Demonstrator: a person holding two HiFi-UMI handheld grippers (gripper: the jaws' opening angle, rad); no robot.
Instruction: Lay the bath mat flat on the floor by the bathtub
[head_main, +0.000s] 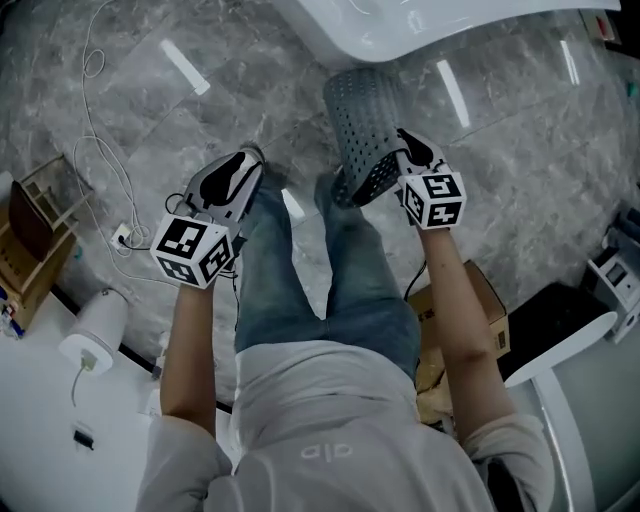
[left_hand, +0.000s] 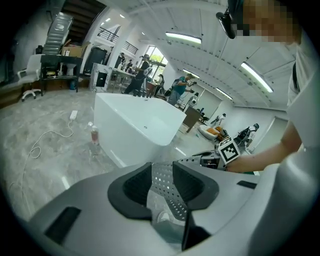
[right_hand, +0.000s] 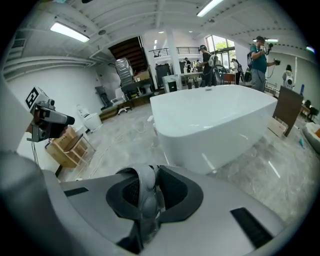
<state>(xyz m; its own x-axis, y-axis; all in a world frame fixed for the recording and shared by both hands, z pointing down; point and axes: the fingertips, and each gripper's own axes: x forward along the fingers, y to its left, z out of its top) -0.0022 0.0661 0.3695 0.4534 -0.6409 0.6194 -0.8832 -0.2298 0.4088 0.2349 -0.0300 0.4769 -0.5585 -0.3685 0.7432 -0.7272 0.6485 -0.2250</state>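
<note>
Grey marble-patterned floor (head_main: 150, 110) covers the work area, and a white free-standing bathtub (head_main: 420, 25) runs along the far edge of the head view. A thin white cable (head_main: 95, 150) trails over the floor well to the left, clear of the strip in front of the tub.

The grey perforated bath mat (head_main: 362, 130) is not yet on the floor. It hangs in the air near the tub, curled into a loose roll, above the strip where it is to lie.

The right claw (head_main: 402, 152) is closed on one edge of the mat. The right gripper view shows a fold of grey sheet pinched between the two pads. Judged from this, gripping by an edge leaves the rest of the sheet free to hang and unroll when lowered.

The left claw (head_main: 245, 165) holds nothing. Its jaws stand partly apart with bare pads. The left gripper view shows the perforated sheet through the gap, not pressed by either pad, and the head view shows this claw apart from the mat. The half-open setting probably prepares it to take the opposite edge, so that both hands can spread the sheet.

Both forearms reach forward and down, one on each side of the person's legs. Both claws slope towards the floor, with the marker cubes facing up.
</note>
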